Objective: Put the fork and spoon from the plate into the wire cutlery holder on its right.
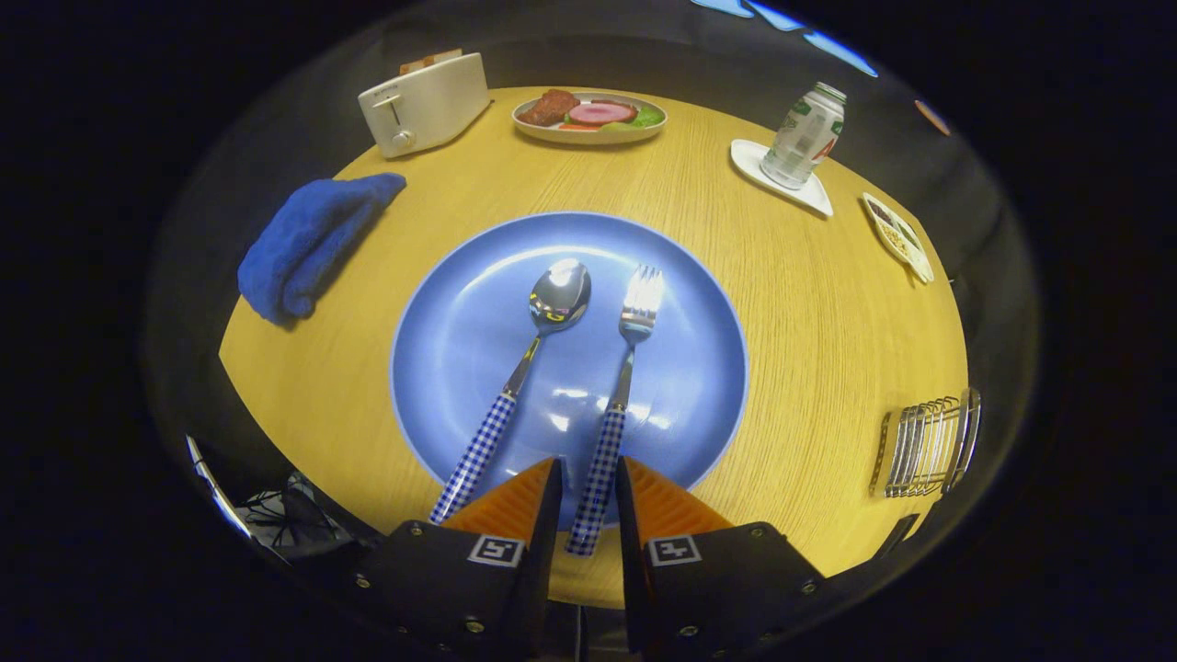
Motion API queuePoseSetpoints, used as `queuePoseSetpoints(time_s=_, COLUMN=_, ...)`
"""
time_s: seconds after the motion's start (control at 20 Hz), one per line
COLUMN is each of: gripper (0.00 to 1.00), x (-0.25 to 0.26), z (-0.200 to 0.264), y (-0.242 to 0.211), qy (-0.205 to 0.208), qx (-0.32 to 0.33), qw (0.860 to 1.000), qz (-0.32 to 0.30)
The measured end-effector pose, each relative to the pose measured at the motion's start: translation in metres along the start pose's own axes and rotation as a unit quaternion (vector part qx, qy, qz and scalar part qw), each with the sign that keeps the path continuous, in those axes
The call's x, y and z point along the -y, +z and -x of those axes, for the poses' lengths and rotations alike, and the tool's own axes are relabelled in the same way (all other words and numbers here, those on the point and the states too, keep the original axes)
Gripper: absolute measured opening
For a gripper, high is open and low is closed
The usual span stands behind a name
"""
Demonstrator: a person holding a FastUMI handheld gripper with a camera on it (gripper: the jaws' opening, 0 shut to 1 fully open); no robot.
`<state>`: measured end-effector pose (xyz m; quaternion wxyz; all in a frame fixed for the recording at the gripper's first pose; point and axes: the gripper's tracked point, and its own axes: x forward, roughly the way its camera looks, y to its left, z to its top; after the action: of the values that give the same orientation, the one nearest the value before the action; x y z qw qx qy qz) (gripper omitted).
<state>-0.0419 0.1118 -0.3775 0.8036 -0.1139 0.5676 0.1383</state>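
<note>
Checked fork (614, 405) handle between the jaws (narrow gap), untouched.

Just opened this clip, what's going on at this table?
A hand-held gripper sits low over the near rim of a blue plate, its fingers open on either side of the fork handle but not visibly pressing on it. The spoon lies beside the fork on the plate. The wire cutlery holder stands to the right on the wooden table.

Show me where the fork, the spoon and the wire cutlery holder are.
fork (600, 464): gripper view, on its checked handle.
spoon (557, 298): gripper view, on its bowl.
wire cutlery holder (924, 444): gripper view, on its wire bars.
</note>
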Motion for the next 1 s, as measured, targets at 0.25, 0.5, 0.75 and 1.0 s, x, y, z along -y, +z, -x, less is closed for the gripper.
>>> queuePoseSetpoints(time_s=0.25, gripper=0.09, x=0.013, z=-0.018, y=0.001, qy=0.019, qx=-0.028, qw=0.999, qz=0.016)
queuePoseSetpoints(time_s=0.5, gripper=0.09, x=0.029, z=-0.009, y=0.001, qy=0.025, qx=-0.057, qw=0.996, qz=0.057)
queuePoseSetpoints(time_s=0.75, gripper=0.09, x=0.06, z=0.039, y=0.003, qy=0.015, qx=-0.038, qw=0.995, qz=0.093)
queuePoseSetpoints(time_s=1.0, gripper=0.09, x=0.1, z=0.089, y=-0.006, qy=0.005, qx=-0.044, qw=0.993, qz=0.109)
